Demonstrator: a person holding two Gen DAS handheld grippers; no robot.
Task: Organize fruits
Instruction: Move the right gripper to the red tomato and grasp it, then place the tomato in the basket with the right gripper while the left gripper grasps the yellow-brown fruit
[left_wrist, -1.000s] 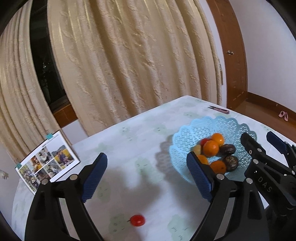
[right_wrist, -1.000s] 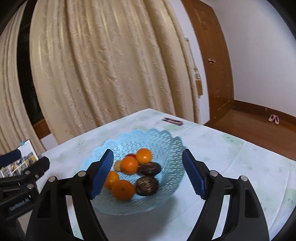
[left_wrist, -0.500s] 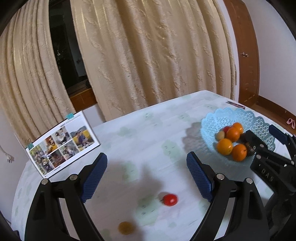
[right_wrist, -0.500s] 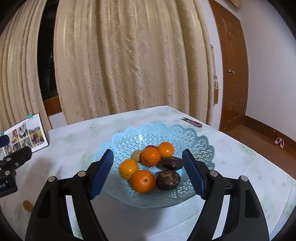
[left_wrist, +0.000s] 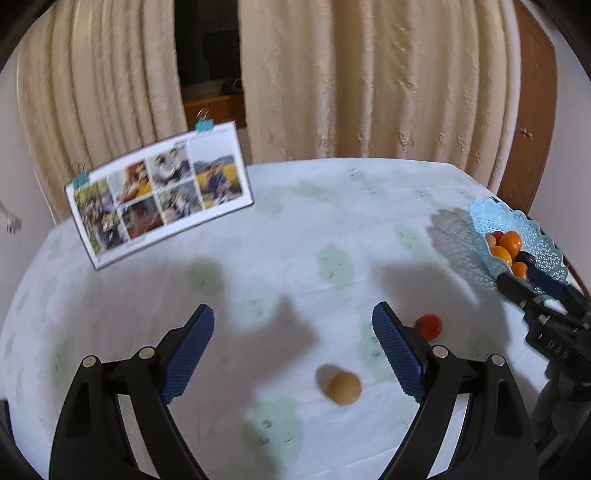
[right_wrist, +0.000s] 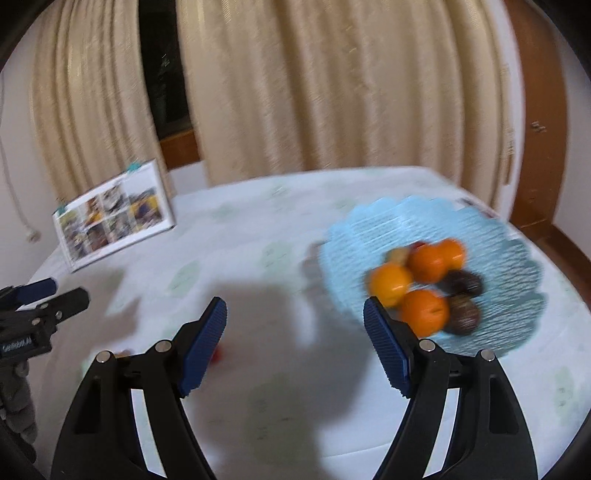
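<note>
Reaching for loose fruit: left gripper (left_wrist: 293, 349) wide open and empty above tan fruit (left_wrist: 344, 388), red fruit (left_wrist: 428, 326) just beside. Right gripper (right_wrist: 295, 338) agape, empty, near blue basket (right_wrist: 517, 236). Next, probably: lower, straddle tan fruit, close gently.

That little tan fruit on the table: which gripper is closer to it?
Left. The tan fruit lies just ahead of the open left gripper. The right gripper points beside the blue basket, farther away.
</note>
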